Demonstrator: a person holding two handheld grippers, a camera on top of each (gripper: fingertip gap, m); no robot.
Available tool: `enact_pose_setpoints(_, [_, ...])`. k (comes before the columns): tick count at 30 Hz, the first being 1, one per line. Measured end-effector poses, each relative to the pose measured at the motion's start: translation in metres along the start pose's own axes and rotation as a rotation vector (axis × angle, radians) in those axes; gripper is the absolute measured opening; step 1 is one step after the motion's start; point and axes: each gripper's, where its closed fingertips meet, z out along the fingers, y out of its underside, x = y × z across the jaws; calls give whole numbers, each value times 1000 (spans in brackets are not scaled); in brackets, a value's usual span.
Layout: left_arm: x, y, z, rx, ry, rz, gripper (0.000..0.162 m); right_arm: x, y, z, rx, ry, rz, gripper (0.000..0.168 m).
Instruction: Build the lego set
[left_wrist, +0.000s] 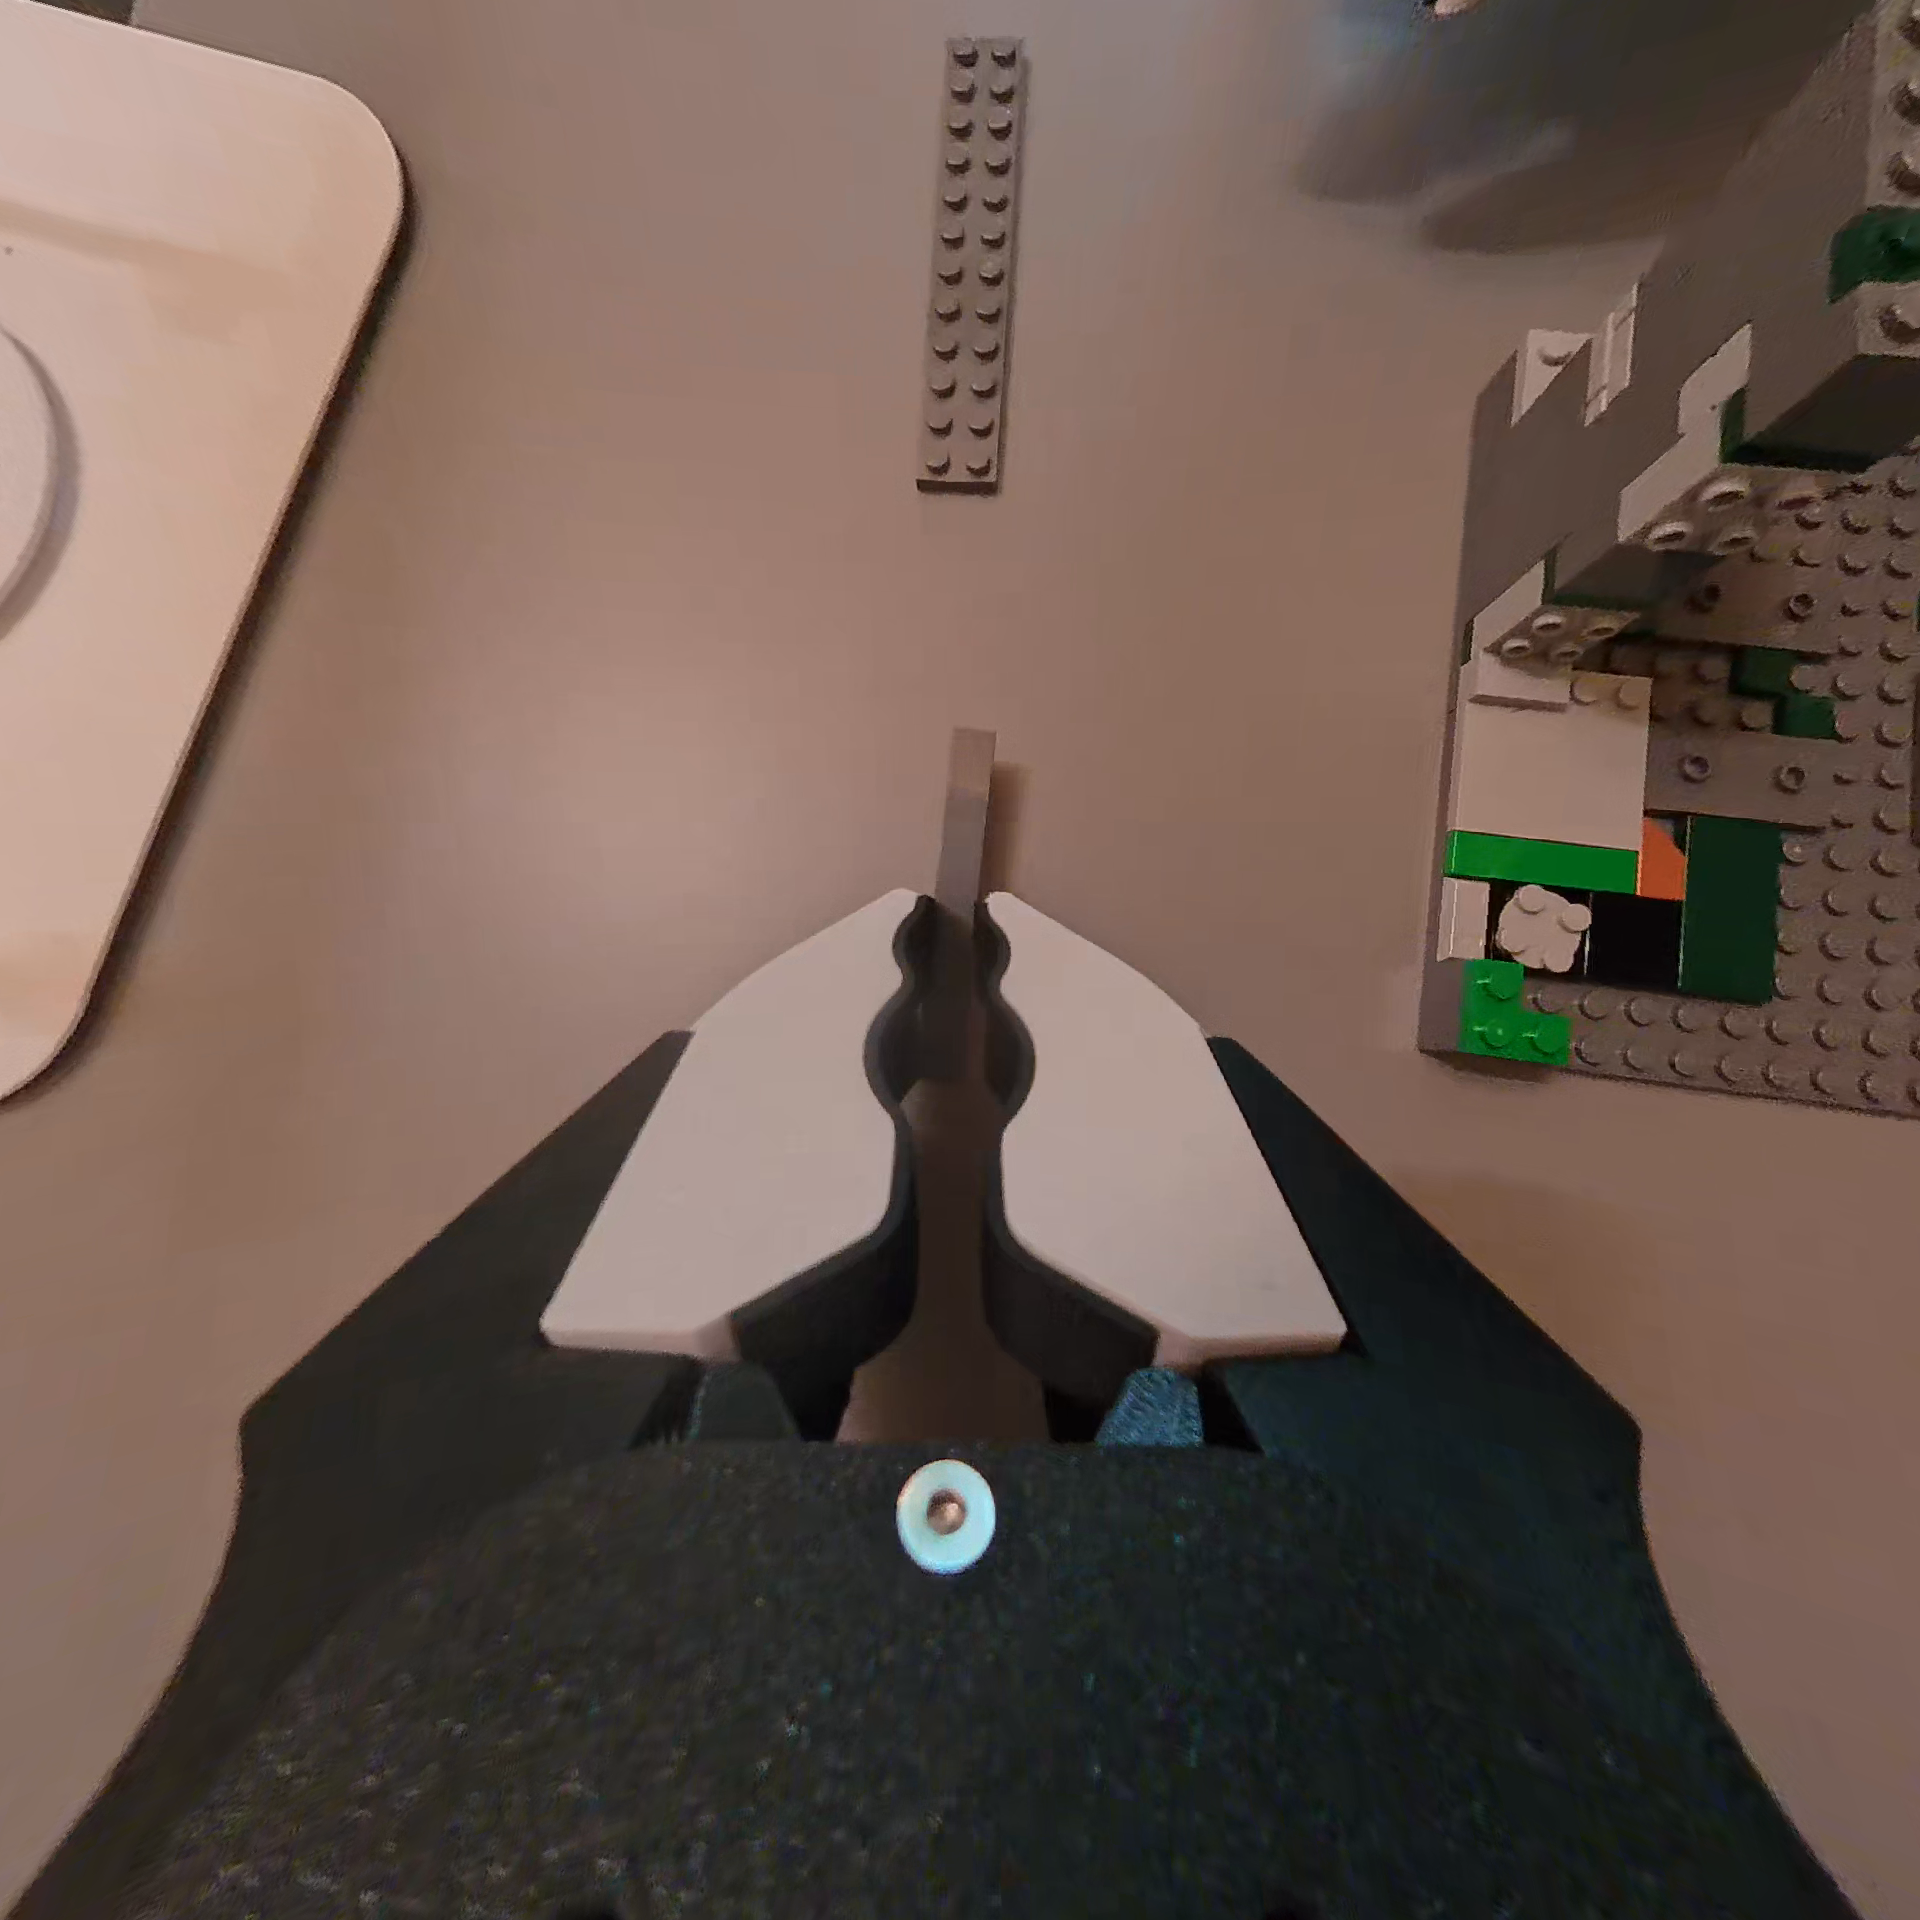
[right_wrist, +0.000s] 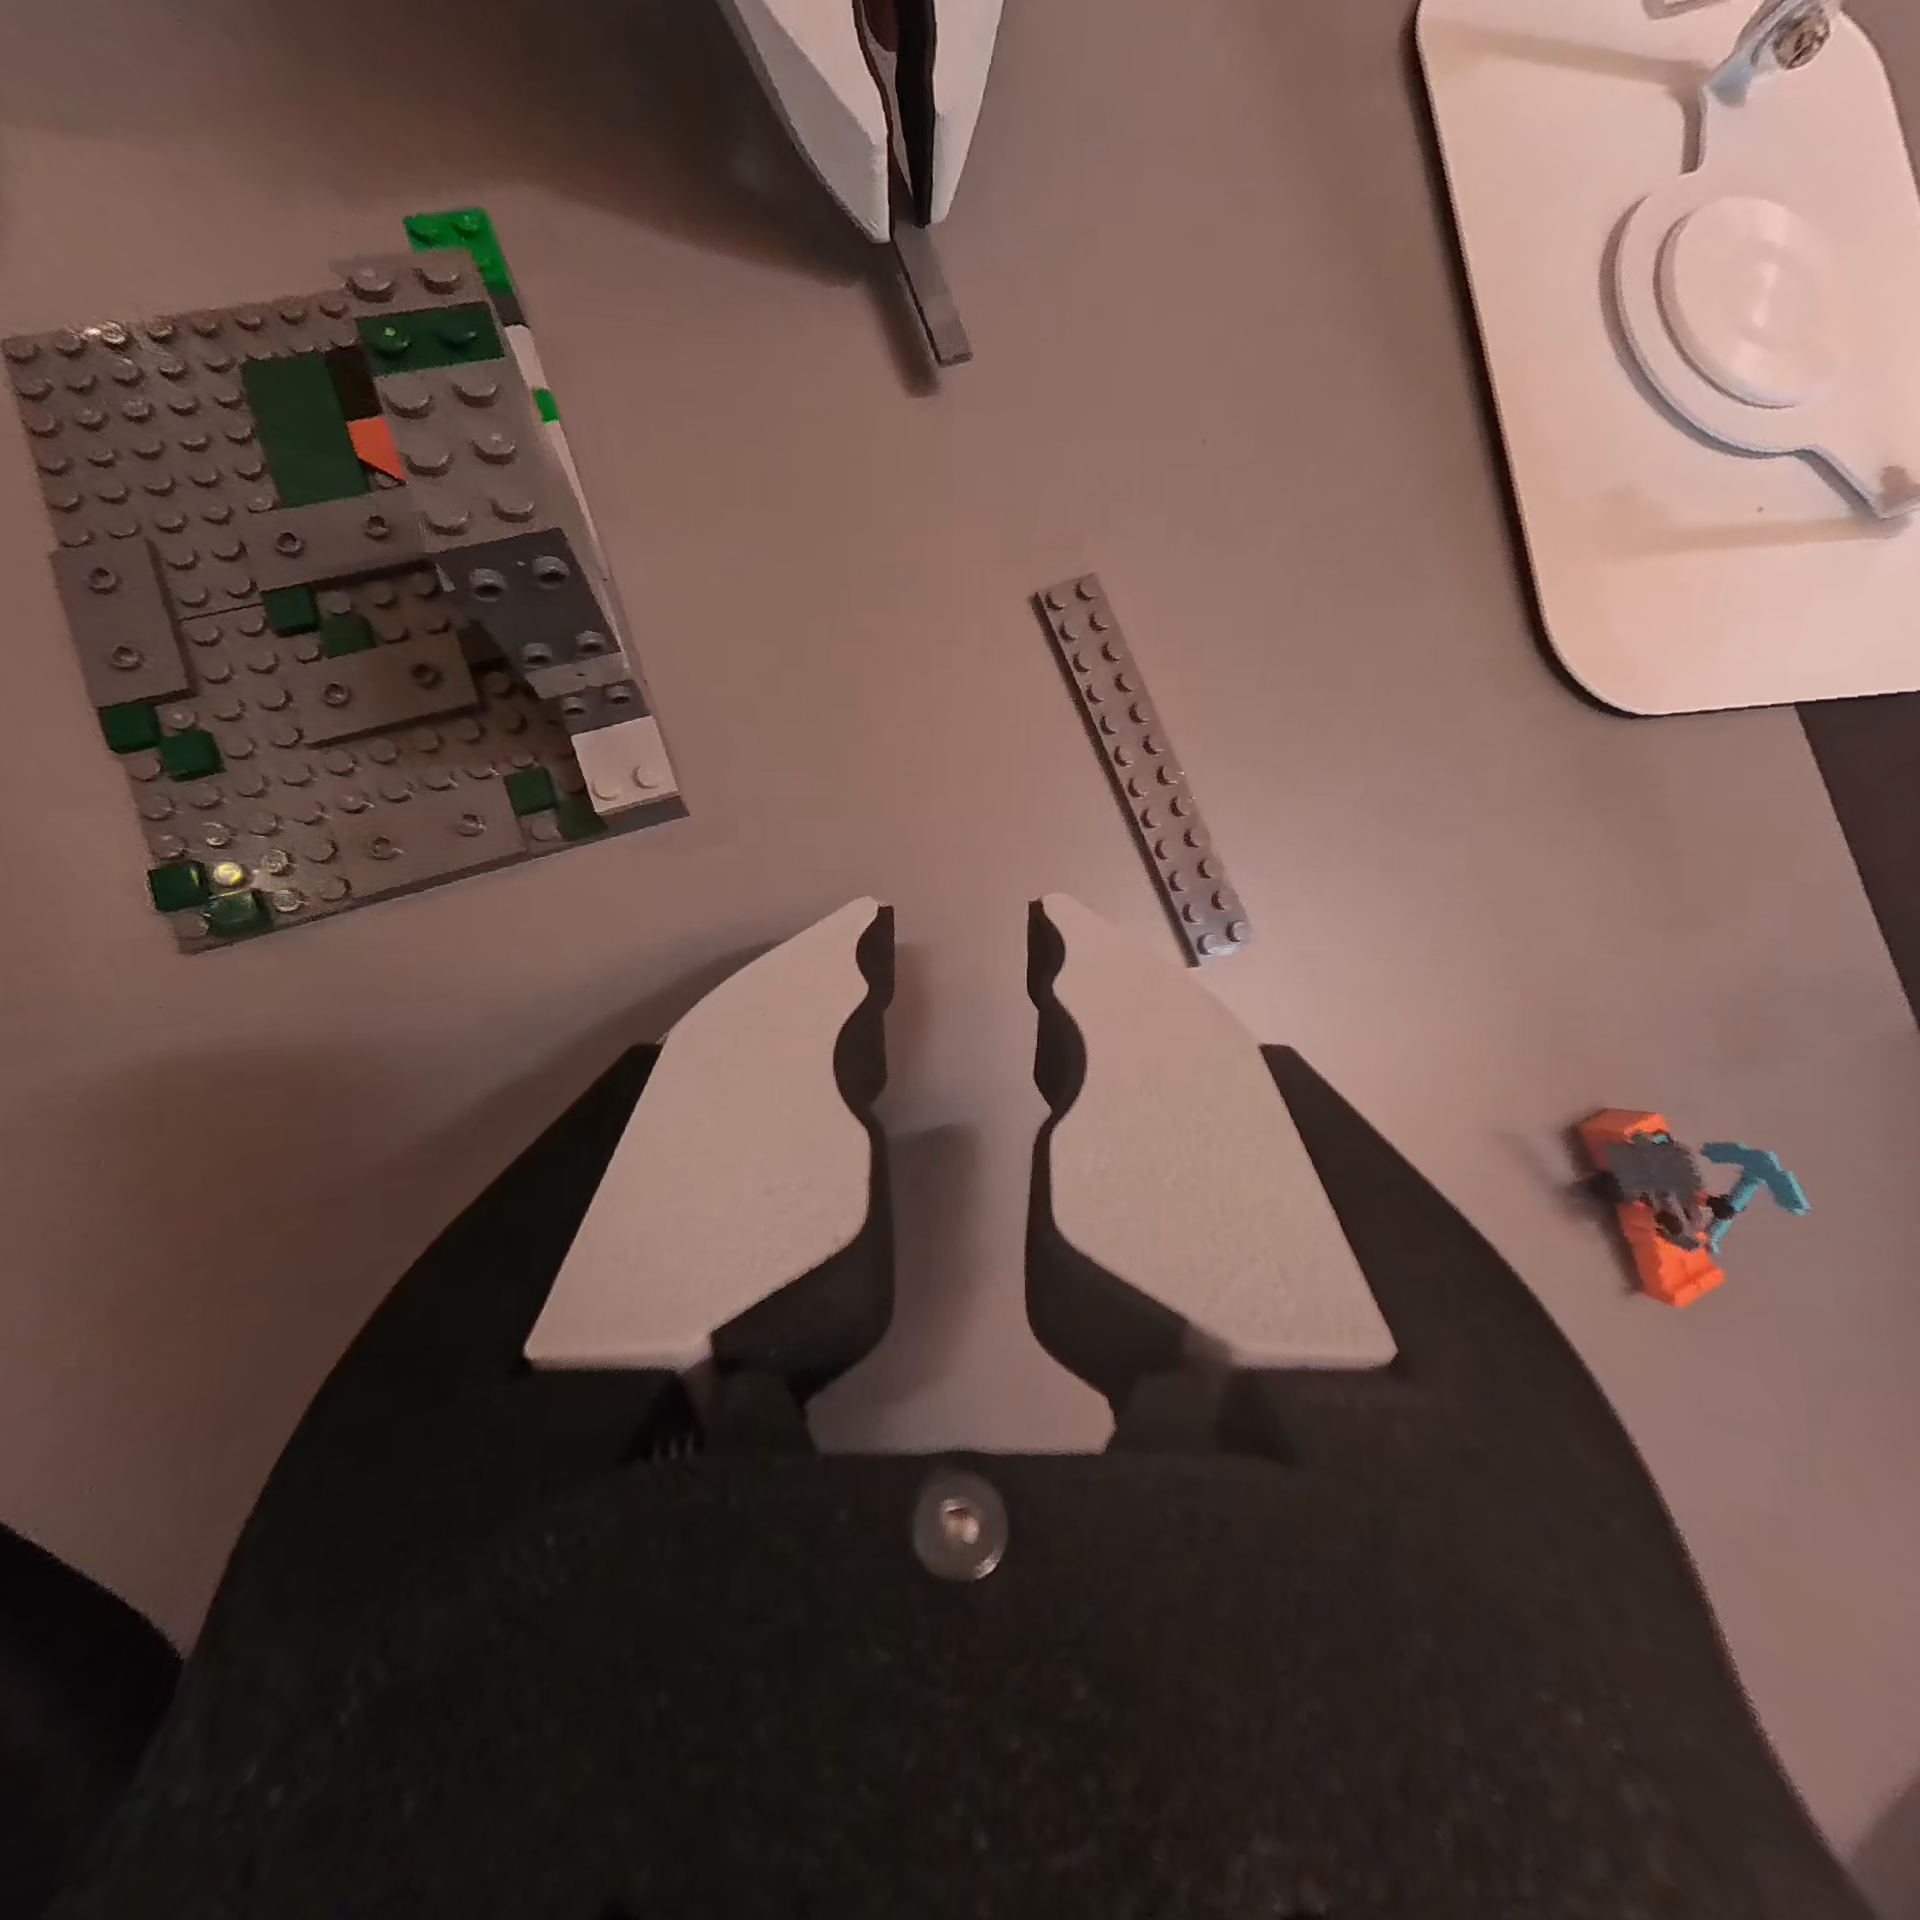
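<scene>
While the thin grey piece (left_wrist: 966, 821) sat pinched edge-on in the left hand-held gripper (left_wrist: 951, 914), probably a plate readied for pressing, the build (right_wrist: 343, 582) waited aside on the table (right_wrist: 831, 623); the right hand-held gripper (right_wrist: 956, 920) hovered narrowly parted, empty, beside the long grey plate (right_wrist: 1143, 769).

Black textured gripper bodies, white scalloped fingers (right_wrist: 769, 1143), silver centre screws (left_wrist: 944, 1514).

the long studded plate (right_wrist: 1143, 767) is showing plain grey; the build (right_wrist: 332, 582) is mixing grey, green, white and an orange patch; the small figure (right_wrist: 1662, 1205), near right, is showing orange with a teal pickaxe.
</scene>
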Motion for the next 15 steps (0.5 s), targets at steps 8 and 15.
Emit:
enact_pose_setpoints(8, [-16, -2, 5, 15, -22, -46, 22, -6, 4, 0, 6, -5, 20, 24])
enact_pose_setpoints(15, [-3, -15, -11, 103, -72, -55, 20, -2, 6, 1, 27, 0, 60, 24])
